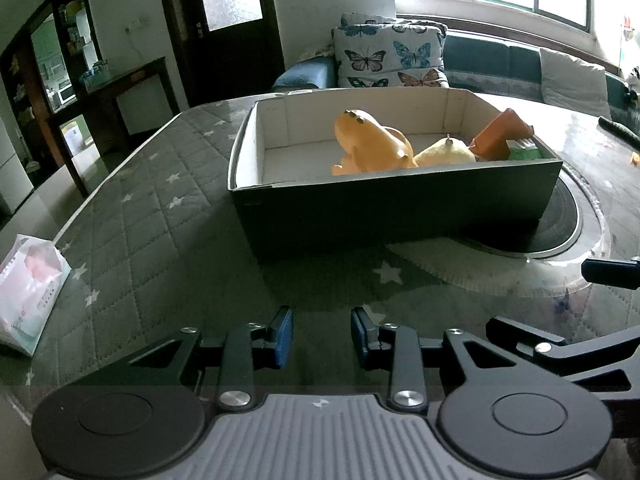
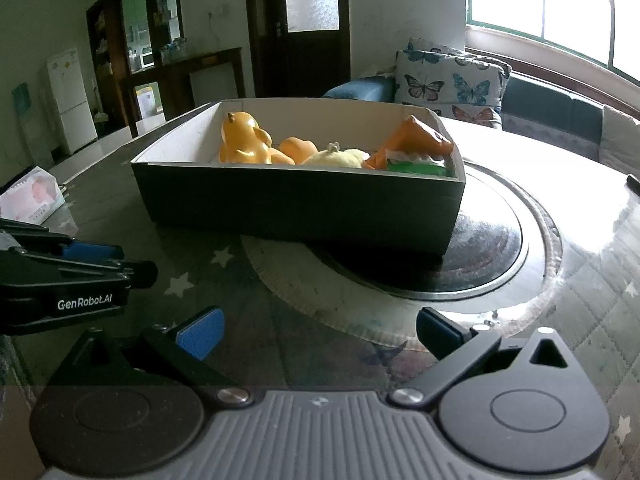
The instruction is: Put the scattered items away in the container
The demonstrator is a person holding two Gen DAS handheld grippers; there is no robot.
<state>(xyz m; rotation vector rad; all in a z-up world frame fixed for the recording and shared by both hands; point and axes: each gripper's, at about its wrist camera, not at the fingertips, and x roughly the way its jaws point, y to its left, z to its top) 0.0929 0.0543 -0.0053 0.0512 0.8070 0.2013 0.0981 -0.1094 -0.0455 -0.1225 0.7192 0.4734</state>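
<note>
Both the left tongs (image 1: 322,336) and right tongs (image 2: 320,334) are held spread and empty before the box (image 1: 396,204). One tissue pack (image 1: 28,296) is seen on the surface well left of the box, nearer the left tongs, its long axis judged to point toward the box.

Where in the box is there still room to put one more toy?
The left end of the box is bare, between its left wall and the orange toy. The right end is crowded: the yellow plush, the orange packet and the green pack sit packed together there.
</note>
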